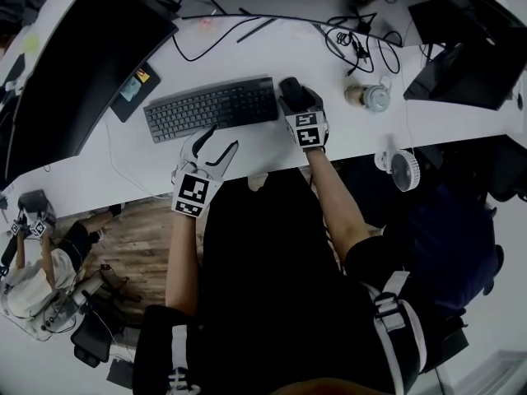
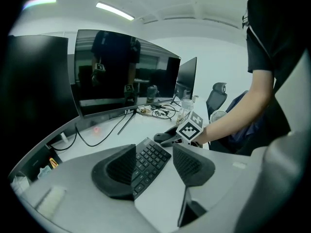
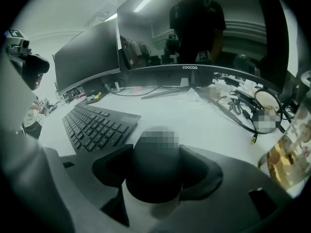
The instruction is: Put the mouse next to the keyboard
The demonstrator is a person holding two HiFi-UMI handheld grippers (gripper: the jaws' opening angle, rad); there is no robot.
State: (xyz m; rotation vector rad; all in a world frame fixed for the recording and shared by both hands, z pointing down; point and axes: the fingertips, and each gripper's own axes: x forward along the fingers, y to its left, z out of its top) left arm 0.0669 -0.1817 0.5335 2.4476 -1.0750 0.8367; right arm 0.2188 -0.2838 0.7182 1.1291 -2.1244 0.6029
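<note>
The right gripper [image 1: 293,95] [image 3: 156,165] gripped a black computer mouse [image 1: 290,87] [image 3: 154,176] between its 2 jaws, low at the white desk [image 1: 272,151]. A black keyboard [image 1: 212,107] [image 3: 95,123] lay just to that gripper's left. The left gripper [image 1: 219,141] [image 2: 154,163] held its jaws spread and empty, with the keyboard's near edge [image 2: 151,158] directly ahead of them. A curved monitor [image 1: 74,64] stood farther beyond.

Black mouse [image 1: 290,89] gripped in right tongs [image 3: 156,171], just beside right end of flat black keyboard [image 1: 210,108].
</note>
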